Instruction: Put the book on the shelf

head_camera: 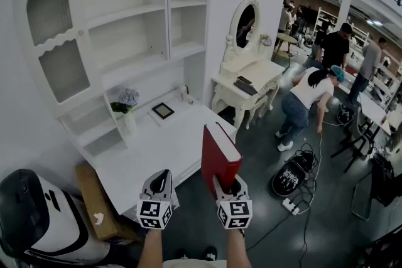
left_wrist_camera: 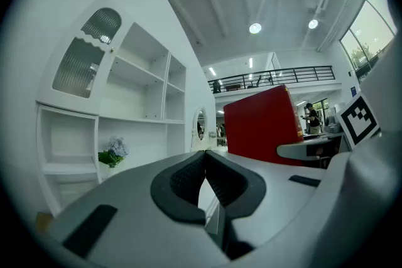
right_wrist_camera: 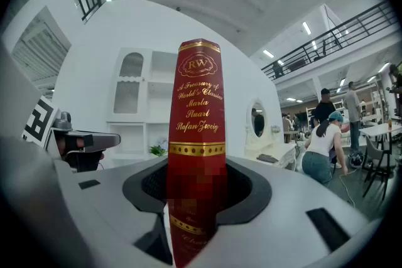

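Observation:
A red book (head_camera: 219, 157) with gold lettering on its spine (right_wrist_camera: 196, 135) stands upright in my right gripper (head_camera: 230, 188), whose jaws are shut on its lower end. It hangs in the air off the front right of the white desk (head_camera: 163, 147). My left gripper (head_camera: 158, 186) is beside it on the left, shut with nothing between its pads (left_wrist_camera: 202, 180). The white shelf unit (head_camera: 135, 16) with open compartments rises behind the desk. The book (left_wrist_camera: 262, 124) also shows at the right of the left gripper view.
On the desk stand a flower pot (head_camera: 126, 107) and a small dark frame (head_camera: 162, 110). A white dressing table with an oval mirror (head_camera: 246, 75) is at the right. A cardboard box (head_camera: 97, 201) lies at the left. People (head_camera: 311, 100) and cables are on the floor at the right.

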`<action>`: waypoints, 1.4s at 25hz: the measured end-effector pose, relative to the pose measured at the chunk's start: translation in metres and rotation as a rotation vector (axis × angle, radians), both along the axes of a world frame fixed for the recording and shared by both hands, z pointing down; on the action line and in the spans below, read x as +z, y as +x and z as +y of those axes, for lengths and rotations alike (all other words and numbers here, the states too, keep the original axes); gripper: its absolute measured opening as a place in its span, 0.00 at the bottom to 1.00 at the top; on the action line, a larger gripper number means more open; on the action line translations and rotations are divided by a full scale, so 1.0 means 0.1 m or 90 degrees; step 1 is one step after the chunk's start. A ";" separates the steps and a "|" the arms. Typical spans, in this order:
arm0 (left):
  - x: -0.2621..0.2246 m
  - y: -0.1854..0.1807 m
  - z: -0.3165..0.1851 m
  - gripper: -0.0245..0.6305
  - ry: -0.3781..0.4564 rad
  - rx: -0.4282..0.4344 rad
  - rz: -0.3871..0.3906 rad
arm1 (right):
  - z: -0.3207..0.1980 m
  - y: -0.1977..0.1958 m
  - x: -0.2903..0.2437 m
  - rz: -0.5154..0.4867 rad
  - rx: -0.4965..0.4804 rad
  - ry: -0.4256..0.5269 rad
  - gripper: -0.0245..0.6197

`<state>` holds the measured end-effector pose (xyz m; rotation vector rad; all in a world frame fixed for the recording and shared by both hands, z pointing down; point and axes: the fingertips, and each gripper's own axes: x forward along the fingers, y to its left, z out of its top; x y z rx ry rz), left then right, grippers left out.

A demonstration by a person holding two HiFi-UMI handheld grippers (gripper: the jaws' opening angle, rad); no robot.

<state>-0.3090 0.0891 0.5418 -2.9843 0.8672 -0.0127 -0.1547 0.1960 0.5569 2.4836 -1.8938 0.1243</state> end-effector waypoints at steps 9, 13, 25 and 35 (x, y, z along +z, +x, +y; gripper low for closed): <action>0.05 0.20 0.09 0.06 -0.006 -0.016 0.004 | 0.08 0.24 0.03 -0.012 -0.010 0.010 0.36; 0.12 0.32 0.12 0.06 -0.009 -0.028 0.001 | 0.11 0.41 0.06 -0.020 -0.022 0.016 0.36; 0.36 0.66 0.24 0.06 -0.012 -0.065 -0.005 | 0.18 0.90 0.26 -0.037 -0.057 0.028 0.36; 0.34 1.19 -0.39 0.06 -0.010 -0.070 -0.007 | -0.45 1.43 0.32 -0.044 -0.073 0.023 0.36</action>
